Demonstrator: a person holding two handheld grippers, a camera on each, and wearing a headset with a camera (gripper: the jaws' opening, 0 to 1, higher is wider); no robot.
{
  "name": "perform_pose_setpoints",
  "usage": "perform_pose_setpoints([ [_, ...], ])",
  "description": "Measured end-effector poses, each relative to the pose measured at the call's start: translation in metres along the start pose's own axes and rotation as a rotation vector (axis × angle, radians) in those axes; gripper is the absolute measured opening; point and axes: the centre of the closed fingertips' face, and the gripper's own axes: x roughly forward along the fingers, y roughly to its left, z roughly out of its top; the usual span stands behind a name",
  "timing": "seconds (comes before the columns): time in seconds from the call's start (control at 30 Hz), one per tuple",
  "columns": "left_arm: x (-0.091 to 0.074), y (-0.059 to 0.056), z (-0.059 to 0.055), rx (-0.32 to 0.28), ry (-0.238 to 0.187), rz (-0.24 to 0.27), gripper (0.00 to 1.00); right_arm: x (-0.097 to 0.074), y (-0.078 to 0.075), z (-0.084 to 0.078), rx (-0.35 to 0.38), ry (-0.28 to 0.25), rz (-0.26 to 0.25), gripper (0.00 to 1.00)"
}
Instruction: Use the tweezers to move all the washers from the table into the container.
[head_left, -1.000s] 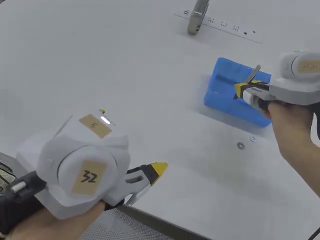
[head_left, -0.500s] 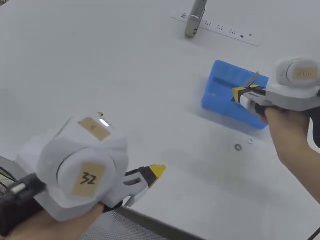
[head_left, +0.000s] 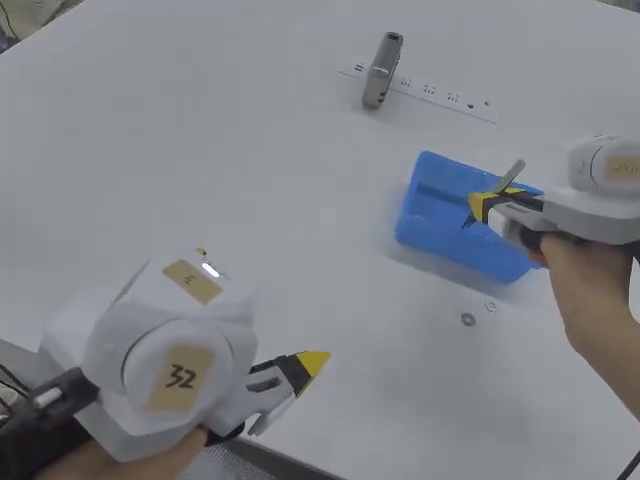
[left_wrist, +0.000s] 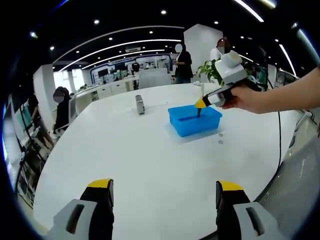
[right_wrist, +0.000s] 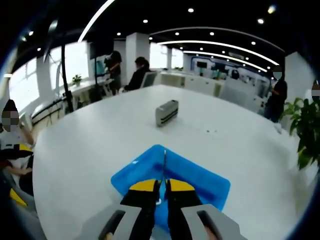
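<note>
Right gripper (head_left: 482, 207) fingers clenched on 1 slim metal tweezers (right_wrist: 164, 165) over 1 blue rectangular container (head_left: 435, 205); 2 small ring washers (head_left: 468, 319) on the smooth white table (head_left: 250, 150) behind them. Left gripper (left_wrist: 164, 192) fingers released, empty.

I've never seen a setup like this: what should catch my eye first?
The bright blue container on the white table stands out, with the right gripper over it, jaws shut on thin tweezers. Two small washers lie on the table beside the container, and the left gripper hangs open near the table's near edge.
</note>
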Motion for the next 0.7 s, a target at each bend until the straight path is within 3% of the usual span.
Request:
perform_pose_setpoints([
  [0.3, -0.001, -0.001, 0.002, 0.004, -0.011, -0.002, 0.86, -0.028, 0.005, -0.002, 0.013, -0.025, -0.011, 0.04],
  [0.5, -0.001, 0.0, 0.002, 0.007, -0.011, 0.0, 0.85, -0.03, 0.004, -0.014, 0.046, -0.01, -0.02, 0.04],
  [0.7, -0.001, 0.001, 0.002, 0.008, -0.011, 0.005, 0.85, -0.038, 0.005, -0.013, 0.057, -0.021, -0.023, 0.04],
])
